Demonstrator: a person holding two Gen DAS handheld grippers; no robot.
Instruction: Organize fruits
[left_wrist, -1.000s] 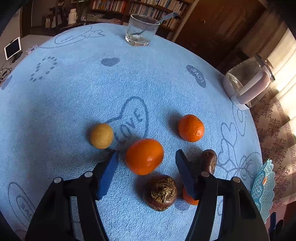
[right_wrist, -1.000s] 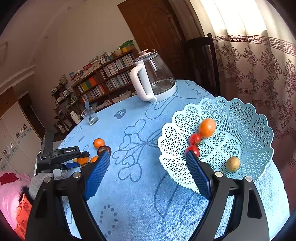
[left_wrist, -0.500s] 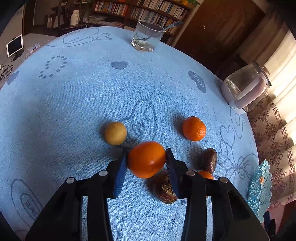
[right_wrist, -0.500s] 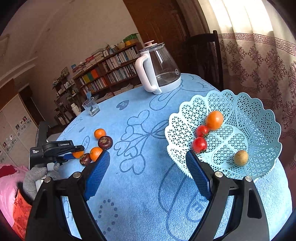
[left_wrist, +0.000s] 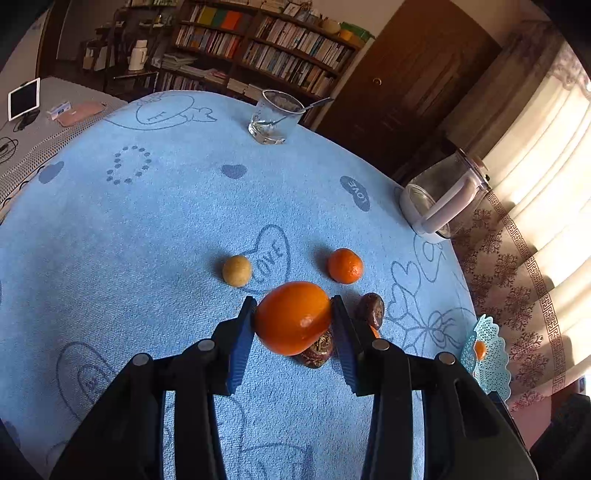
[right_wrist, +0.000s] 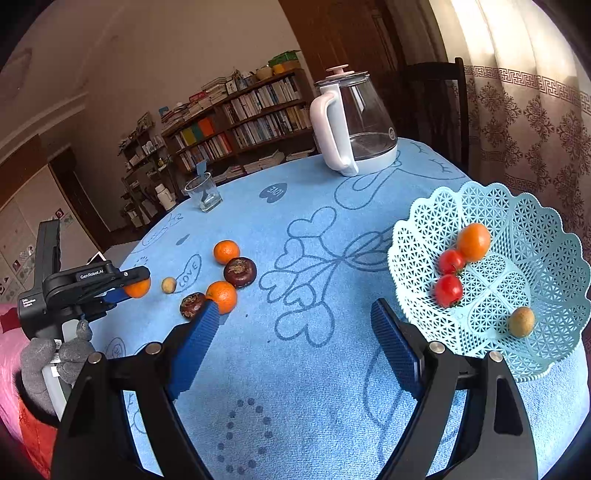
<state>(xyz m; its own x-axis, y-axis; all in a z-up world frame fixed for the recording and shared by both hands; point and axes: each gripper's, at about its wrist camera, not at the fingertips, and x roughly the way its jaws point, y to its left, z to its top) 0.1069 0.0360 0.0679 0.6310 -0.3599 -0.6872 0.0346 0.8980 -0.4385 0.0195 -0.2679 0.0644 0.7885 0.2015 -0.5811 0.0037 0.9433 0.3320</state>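
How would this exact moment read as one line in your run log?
left gripper: shut on orange, lifted | right gripper: open, empty | basket: holds four fruits

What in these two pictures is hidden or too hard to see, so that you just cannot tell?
- Left wrist view: the held orange covers most of a dark fruit; the right pad hides all but a sliver of another orange.
- Left wrist view: the basket shows only an edge, so its contents stay mostly unseen.
- Right wrist view: the left gripper covers much of that orange.
- Both views: whether the glass holds liquid is unclear.
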